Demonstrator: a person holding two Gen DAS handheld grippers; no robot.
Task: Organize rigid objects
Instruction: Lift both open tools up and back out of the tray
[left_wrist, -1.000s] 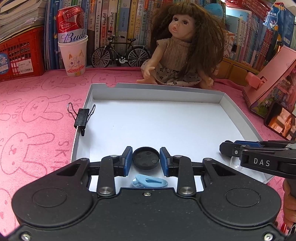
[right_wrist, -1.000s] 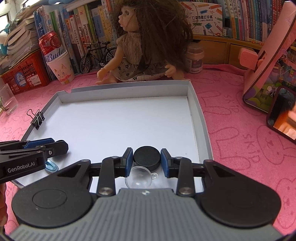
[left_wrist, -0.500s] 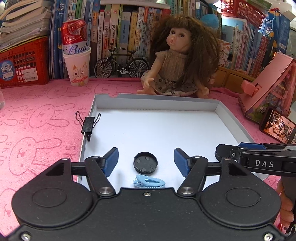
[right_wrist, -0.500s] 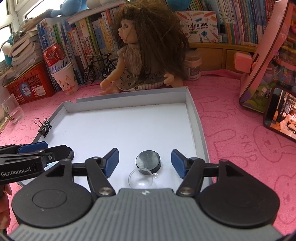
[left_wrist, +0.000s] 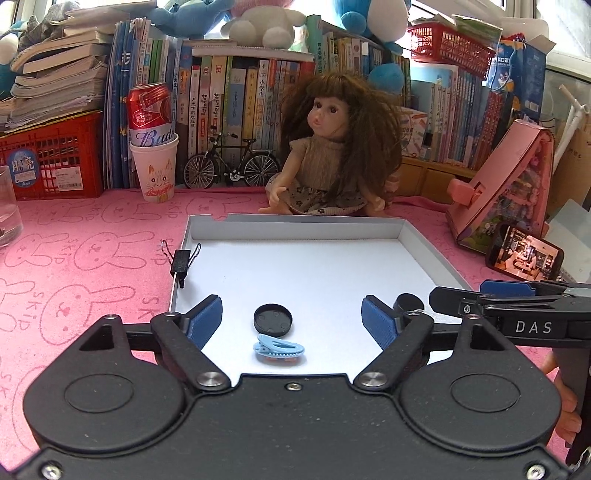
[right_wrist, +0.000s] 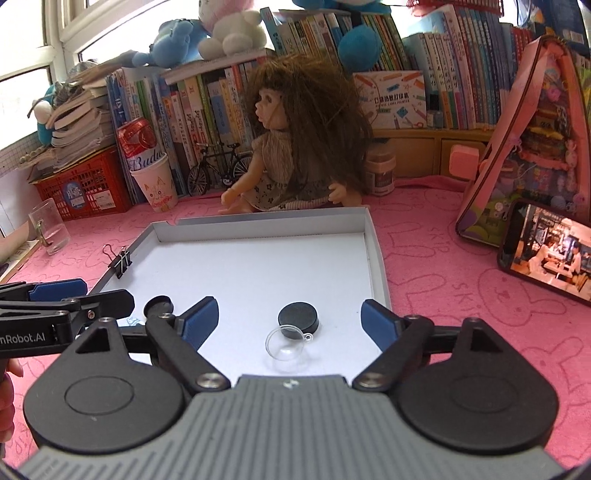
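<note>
Now we have both grippers spread wide, where a second ago each pinched a black disc. Our left gripper (left_wrist: 291, 319) hangs released over the black cap (left_wrist: 273, 319), lower centre of its frame, beside the blue clip (left_wrist: 278, 348). Our right gripper (right_wrist: 290, 319) has let go of the black puck (right_wrist: 299, 320), touching the clear cup (right_wrist: 286, 347). Both pieces now lie in the white tray (left_wrist: 295, 230), so these placements look done.

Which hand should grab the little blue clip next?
Probably left. The left gripper is open with the blue clip lying right before it in the white tray; the right gripper faces the clear cup.
</note>
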